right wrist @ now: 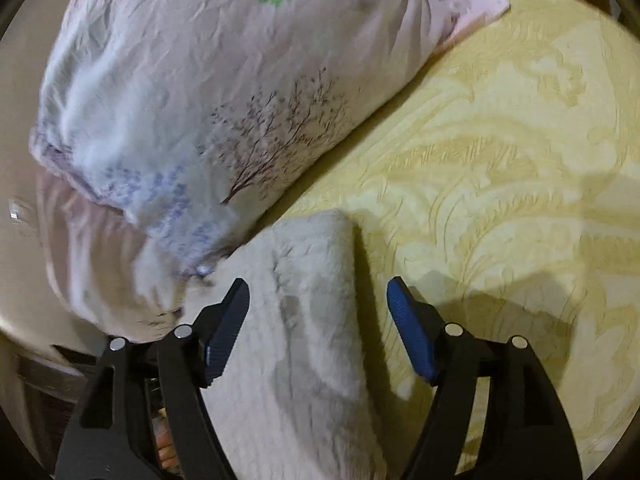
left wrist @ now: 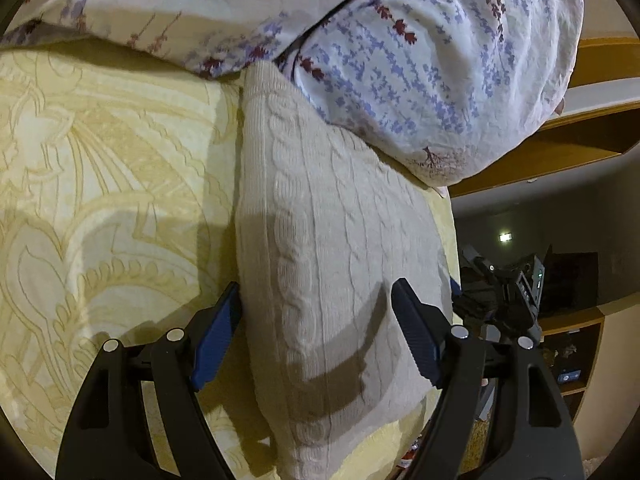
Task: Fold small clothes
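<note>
Lying folded into a long cream cable-knit sweater (left wrist: 320, 248), it sits untouched between both grippers' spread-apart fingers (left wrist: 218, 332).

Bed surface: a yellow bedspread (left wrist: 100, 184) with a raised, paler scroll-and-leaf pattern covers the mattress in both wrist views (right wrist: 500, 168).

Bedding: a pale floral pillow (left wrist: 420, 68) — printed with rows of blue sprigs and dark red blossoms — lies on the bedspread at the far side. In the right wrist view the same pillow (right wrist: 192, 92) shows a bare-branched tree print and one green clover-shaped mark.

Background: wooden shelving (left wrist: 576, 140) stands beyond the bed edge — contents too dark to identify.
</note>
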The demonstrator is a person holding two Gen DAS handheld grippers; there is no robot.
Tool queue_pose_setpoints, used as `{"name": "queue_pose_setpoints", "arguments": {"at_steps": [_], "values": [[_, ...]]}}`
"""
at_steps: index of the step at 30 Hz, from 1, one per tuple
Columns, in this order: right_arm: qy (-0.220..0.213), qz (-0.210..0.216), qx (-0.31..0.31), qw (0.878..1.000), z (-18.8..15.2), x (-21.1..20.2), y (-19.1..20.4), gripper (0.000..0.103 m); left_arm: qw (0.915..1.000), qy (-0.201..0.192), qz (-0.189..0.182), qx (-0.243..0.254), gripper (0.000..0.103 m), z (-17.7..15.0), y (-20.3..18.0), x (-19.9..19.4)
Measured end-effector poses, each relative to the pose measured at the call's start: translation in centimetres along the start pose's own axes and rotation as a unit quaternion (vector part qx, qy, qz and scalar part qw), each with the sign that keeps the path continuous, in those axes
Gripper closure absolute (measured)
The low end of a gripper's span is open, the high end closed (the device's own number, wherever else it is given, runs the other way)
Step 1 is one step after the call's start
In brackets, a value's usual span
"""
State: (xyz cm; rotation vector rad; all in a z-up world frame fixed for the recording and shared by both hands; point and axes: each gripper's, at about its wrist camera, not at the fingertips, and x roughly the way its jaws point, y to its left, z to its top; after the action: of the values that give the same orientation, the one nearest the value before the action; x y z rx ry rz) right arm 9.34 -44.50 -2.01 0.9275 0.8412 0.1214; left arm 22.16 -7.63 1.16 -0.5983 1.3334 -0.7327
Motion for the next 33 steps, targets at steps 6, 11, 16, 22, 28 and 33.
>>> {"name": "queue_pose_setpoints", "arguments": {"at_steps": [6, 11, 16, 22, 28, 33], "values": [[0.047, 0.025, 0.009, 0.999, -1.6, 1.3, -0.8, 0.031, 1.0, 0.001, -0.006, 0.0, 0.027, -0.3, -0.6, 1.0], [0.073, 0.053, -0.009, 0.996, -2.8, 3.2, 0.7, 0.032, 0.9999, -0.004, -0.01, -0.008, 0.034, -0.6, -0.4, 0.7], [0.081, 0.064, -0.001, 0.995, -3.6, 4.1, 0.9, 0.065, 0.9996, -0.013, -0.022, -0.015, 0.052, -0.8, 0.3, -0.6], [0.065, 0.106, 0.007, 0.992, -4.4, 2.7, 1.9, 0.072, 0.9991, -0.014, -0.04, -0.004, 0.062, -0.6, -0.3, -1.6], [0.074, 0.123, -0.034, 0.989, -6.1, 3.0, 5.7, 0.073, 0.9978, -0.028, -0.06, -0.002, 0.063, -1.2, 0.6, -5.7], [0.092, 0.137, -0.084, 0.983, -8.6, 4.8, 9.3, 0.074, 0.9971, -0.053, -0.053, -0.013, 0.063, -2.3, 3.3, -10.3]]}}
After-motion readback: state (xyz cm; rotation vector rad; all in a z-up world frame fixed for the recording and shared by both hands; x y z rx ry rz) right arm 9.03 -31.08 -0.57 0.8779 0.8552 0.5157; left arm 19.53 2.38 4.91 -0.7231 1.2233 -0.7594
